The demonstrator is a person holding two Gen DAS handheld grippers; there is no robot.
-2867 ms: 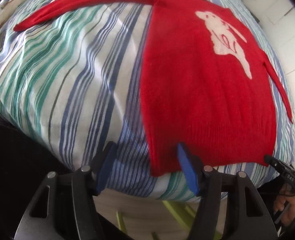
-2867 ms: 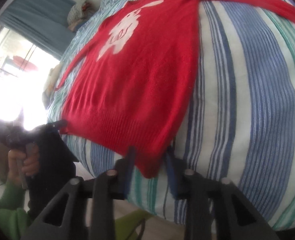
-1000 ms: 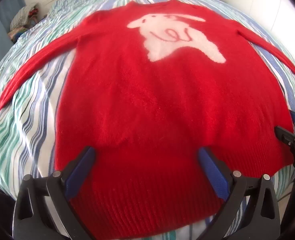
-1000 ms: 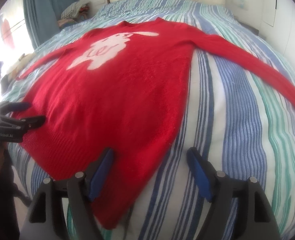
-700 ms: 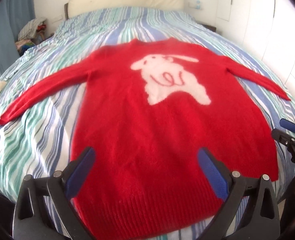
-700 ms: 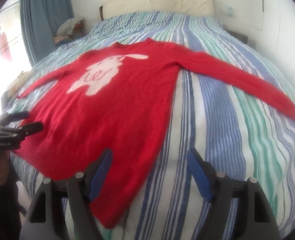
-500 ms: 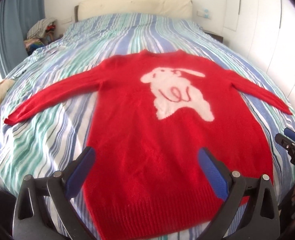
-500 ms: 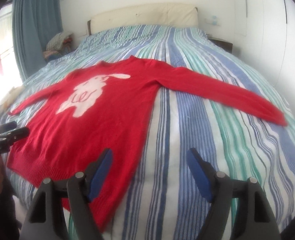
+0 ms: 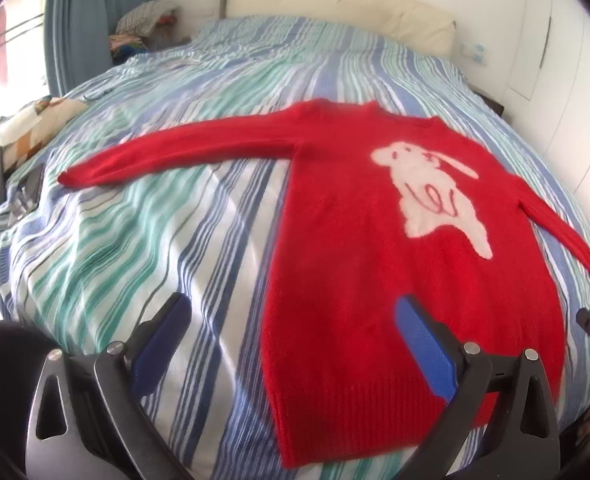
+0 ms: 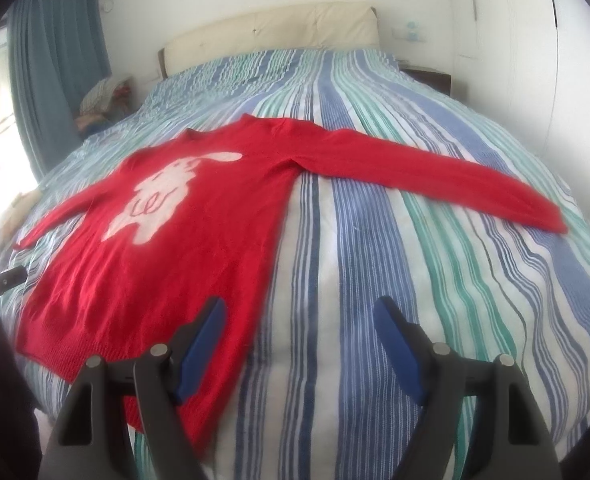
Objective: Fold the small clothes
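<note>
A red sweater [image 9: 395, 280] with a white rabbit motif [image 9: 431, 196] lies face up and flat on a bed covered by a blue, green and white striped duvet [image 9: 135, 220]. Its ribbed hem sits at the near edge of the bed and its neckline points toward the far cream headboard [image 9: 335, 12]. Both sleeves are spread outward, one to the left [image 9: 183, 148] and one to the right [image 10: 427, 176].

The left gripper [image 9: 295, 340] hovers above the near left part of the sweater, its blue pads spread wide with nothing between them; its right pad is over the red knit and its left pad over bare duvet. The right gripper [image 10: 299, 344] hangs over the sweater's near right side edge, jaws likewise wide apart and empty.

A blue curtain [image 10: 55, 60] hangs at the far left, beside what looks like a pile of clothes [image 9: 143, 24], though it is blurred.
</note>
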